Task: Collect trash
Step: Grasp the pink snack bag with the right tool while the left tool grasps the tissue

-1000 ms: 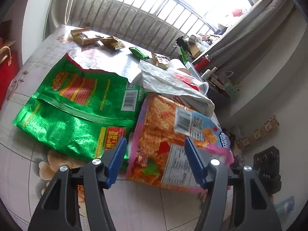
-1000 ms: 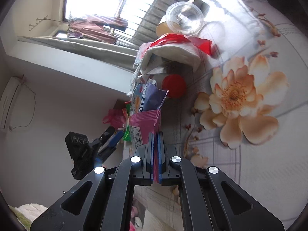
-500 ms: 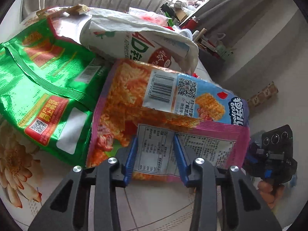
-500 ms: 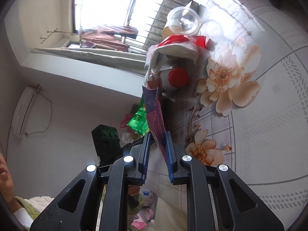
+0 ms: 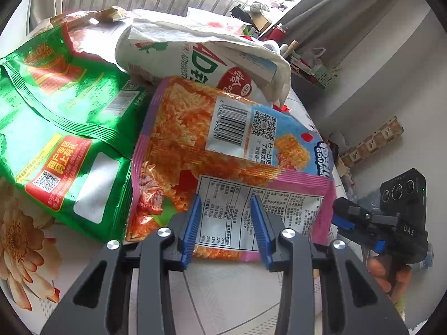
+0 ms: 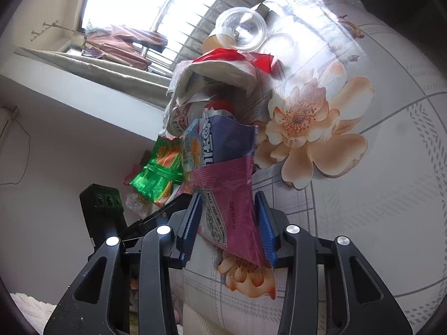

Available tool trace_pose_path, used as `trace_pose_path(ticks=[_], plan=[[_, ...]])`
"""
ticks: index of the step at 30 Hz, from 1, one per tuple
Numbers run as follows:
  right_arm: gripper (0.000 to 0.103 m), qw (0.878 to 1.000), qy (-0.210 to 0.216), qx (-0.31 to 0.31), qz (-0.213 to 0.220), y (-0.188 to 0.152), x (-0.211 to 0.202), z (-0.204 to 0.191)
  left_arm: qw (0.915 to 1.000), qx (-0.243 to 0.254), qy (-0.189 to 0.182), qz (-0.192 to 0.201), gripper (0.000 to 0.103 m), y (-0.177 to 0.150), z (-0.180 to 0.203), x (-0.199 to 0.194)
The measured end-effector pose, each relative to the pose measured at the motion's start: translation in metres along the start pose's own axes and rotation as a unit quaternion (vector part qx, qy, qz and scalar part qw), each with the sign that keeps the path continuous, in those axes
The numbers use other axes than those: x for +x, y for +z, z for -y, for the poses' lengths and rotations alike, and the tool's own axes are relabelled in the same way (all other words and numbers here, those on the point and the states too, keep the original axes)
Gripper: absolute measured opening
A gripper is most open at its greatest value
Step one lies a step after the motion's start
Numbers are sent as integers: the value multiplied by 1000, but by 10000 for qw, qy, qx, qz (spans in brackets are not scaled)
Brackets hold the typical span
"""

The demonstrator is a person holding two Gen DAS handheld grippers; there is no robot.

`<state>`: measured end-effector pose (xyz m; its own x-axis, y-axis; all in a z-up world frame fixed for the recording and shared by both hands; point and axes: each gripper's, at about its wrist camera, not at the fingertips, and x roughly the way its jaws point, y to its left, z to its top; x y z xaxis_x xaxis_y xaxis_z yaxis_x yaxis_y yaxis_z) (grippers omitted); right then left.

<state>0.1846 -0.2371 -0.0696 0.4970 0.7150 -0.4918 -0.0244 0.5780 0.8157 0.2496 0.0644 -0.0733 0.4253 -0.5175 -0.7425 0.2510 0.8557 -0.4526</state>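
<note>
So the crinkly orange-and-pink noodle snack wrapper [image 5: 223, 150] lies flat on the flower-print tabletop [image 5: 229, 293], overlapping a shiny green foil bag [image 5: 64, 128] on its left edge, with a white milk carton [image 5: 195, 64] behind it. Left claw [image 5: 225, 203] straddles the wrapper's near edge, pads narrowed in but not visibly squeezing. Right claw [image 6: 227, 201] has just been spreading apart, the wrapper's pink end [image 6: 229, 203] loose between its pads.

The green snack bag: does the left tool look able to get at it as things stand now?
Probably yes. The green snack bag lies open to view beside the left tool, with nothing on its near corner. The tool's fingers now straddle the pink noodle packet, whose edge overlaps the bag, so it must first shift sideways.
</note>
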Motion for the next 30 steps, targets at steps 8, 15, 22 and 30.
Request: trace_pose_path(ticks=[8,15,22,30], plan=[[6,10000,-11,44,-31,-7,-13,7,9995,-70,-174,257,35,24,4,-23],[6,10000,15,94,22,-12,-34,18,9929,-457,270,1064,58,92,-10,-54],[6,9999,28,157,57,-10,-38,24,9867,-567,1244,875,66,155,-39,-19],[6,9998,64,194,68,-9,-41,30,9839,-868,1467,540,53,157,-64,8]])
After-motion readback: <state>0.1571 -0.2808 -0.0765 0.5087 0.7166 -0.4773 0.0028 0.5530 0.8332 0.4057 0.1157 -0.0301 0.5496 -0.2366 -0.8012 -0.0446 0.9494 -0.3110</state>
